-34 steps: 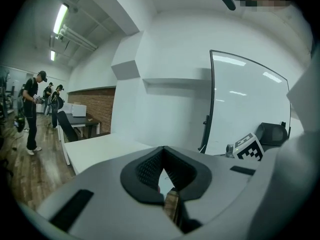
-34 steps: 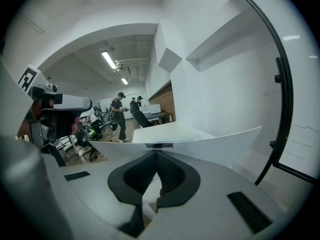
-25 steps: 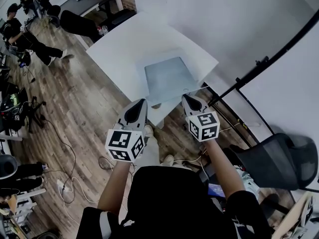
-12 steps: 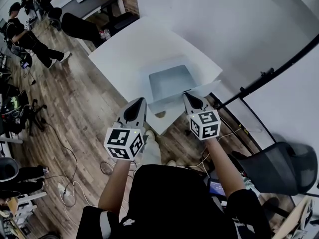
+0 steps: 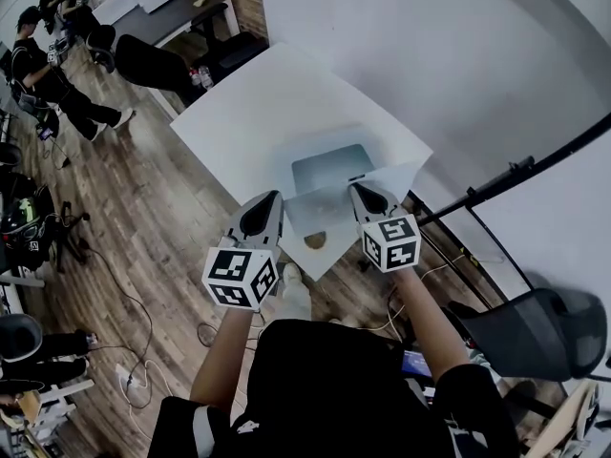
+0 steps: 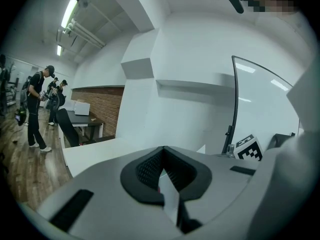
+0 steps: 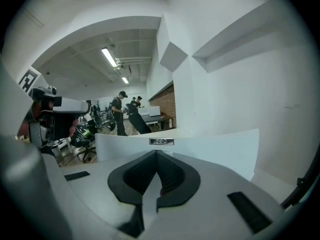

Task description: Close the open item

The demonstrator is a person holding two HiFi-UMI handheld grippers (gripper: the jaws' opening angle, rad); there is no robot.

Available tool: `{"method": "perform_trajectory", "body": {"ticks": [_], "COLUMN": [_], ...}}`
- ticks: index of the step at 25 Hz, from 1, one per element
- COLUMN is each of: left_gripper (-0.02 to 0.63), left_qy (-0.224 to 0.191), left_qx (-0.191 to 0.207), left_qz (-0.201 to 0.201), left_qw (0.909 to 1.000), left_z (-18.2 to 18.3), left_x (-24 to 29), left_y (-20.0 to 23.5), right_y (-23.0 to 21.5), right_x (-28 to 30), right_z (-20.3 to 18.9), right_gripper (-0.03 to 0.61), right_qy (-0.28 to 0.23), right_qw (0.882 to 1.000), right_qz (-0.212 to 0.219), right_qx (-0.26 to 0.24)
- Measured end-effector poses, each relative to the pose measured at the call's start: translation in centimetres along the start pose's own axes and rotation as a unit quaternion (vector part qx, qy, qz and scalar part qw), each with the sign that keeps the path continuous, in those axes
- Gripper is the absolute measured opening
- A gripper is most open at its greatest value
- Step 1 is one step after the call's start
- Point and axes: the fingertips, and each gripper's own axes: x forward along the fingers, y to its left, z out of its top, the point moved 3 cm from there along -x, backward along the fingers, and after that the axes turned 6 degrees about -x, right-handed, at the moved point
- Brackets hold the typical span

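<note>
Open white box [image 5: 329, 167] sits on the worktop [image 5: 256, 103], just ahead of both grippers. Left gripper [image 5: 270, 197] and right gripper [image 5: 356, 188] are both closed up, holding nothing.

A white table [image 5: 253, 103] stands in front of you on a wood floor [image 5: 153, 227]. Far off on your left, people [image 5: 40, 70] in black stand near a dark desk [image 5: 174, 12]. A black chair [image 5: 535, 337] sits at your right.

Laptop lid [image 5: 329, 205] before right tool [image 5: 362, 188]; tabletop [image 5: 256, 103] beyond open.
</note>
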Motion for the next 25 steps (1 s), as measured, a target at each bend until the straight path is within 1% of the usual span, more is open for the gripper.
{"method": "perform_trajectory", "body": {"ticks": [9,13,18,25], "left_gripper": [0.011,0.011,0.011,0.011], "left_qy": [0.015,0.018,0.03,0.043], "left_qx": [-0.03,-0.054,-0.062,-0.071], "left_qz": [0.004,0.006,0.006,0.0], "left_qw": [0.9994,0.9983,0.9976,0.9965], "left_z": [0.4,0.2,-0.3,-0.1], "left_x": [2.9,4.2,5.6,7.3], "left_y": [4.8,6.6,7.9,9.8], "right_y": [-0.6,-1.3,-1.7,-2.2], "right_x": [3.8,5.3,6.8,9.0], "right_z": [1.0,1.1,0.8,1.2], "right_gripper": [0.038,0.038,0.038,0.038], "right_qy": [0.014,0.018,0.026,0.043], "right_qw": [1.0,1.0,0.999,0.999], "right_qz": [-0.013,-0.019,-0.022,-0.026], "right_qx": [0.002,0.004,0.008,0.01]}}
